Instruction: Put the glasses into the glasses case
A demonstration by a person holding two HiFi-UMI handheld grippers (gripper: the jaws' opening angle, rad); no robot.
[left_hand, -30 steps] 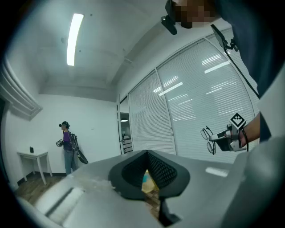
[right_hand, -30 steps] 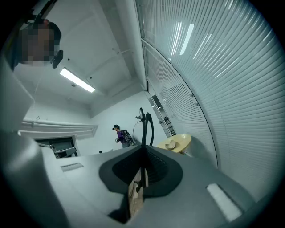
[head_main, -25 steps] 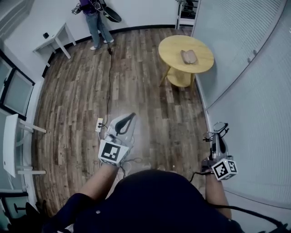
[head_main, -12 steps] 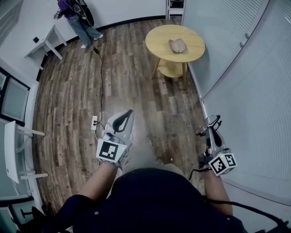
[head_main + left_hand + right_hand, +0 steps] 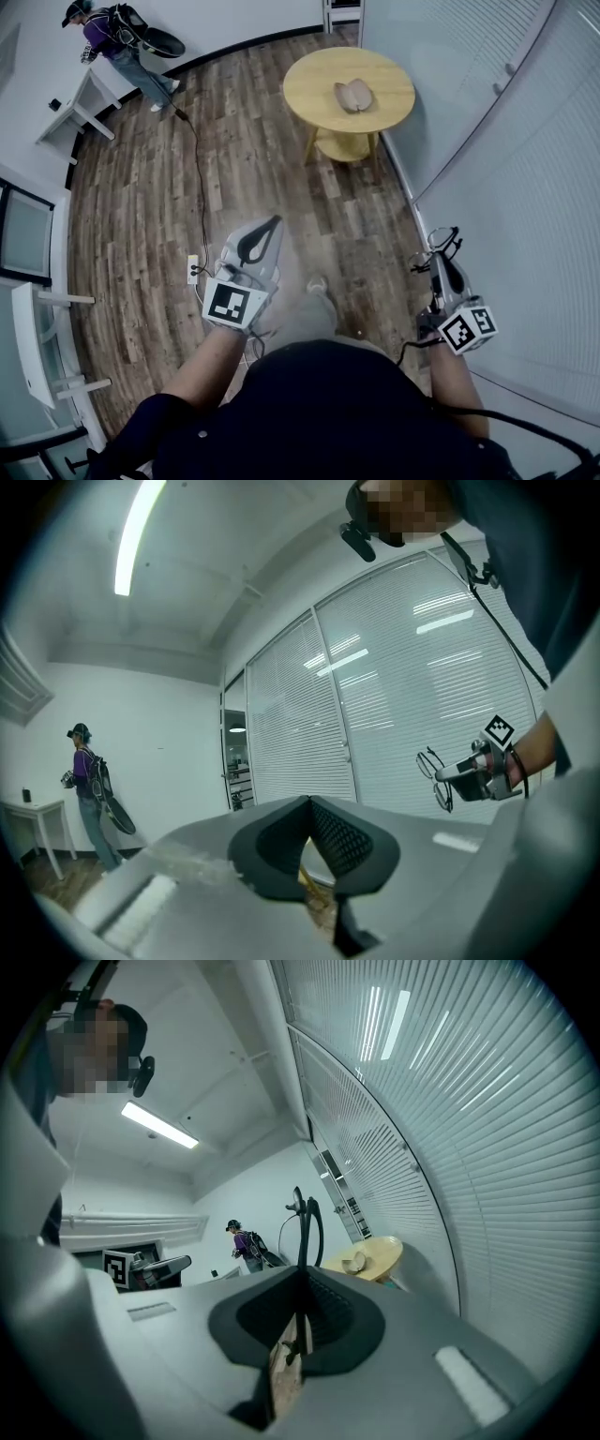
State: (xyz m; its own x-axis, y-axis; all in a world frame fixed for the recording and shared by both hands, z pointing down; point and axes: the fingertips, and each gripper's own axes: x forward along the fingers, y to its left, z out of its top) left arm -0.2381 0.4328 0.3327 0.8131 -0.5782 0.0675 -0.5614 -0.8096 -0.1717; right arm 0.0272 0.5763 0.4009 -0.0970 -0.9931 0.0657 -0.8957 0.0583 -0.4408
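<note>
The left gripper (image 5: 267,230) is closed with nothing between its jaws. The right gripper (image 5: 438,265) is clamped on the glasses (image 5: 441,246), which stick out past its tips with the frame on end. The glasses case (image 5: 354,94) lies well ahead.

- no word, brand name or number readable in any of the views.
- only coded signs: a black-and-white square marker, without letters, on the cube (image 5: 232,305) of the left gripper (image 5: 269,228).
- a like marker, also without letters, on the cube (image 5: 466,329) of the right gripper (image 5: 437,266).
- same markers again, small, in the two gripper views; nothing legible there either.
</note>
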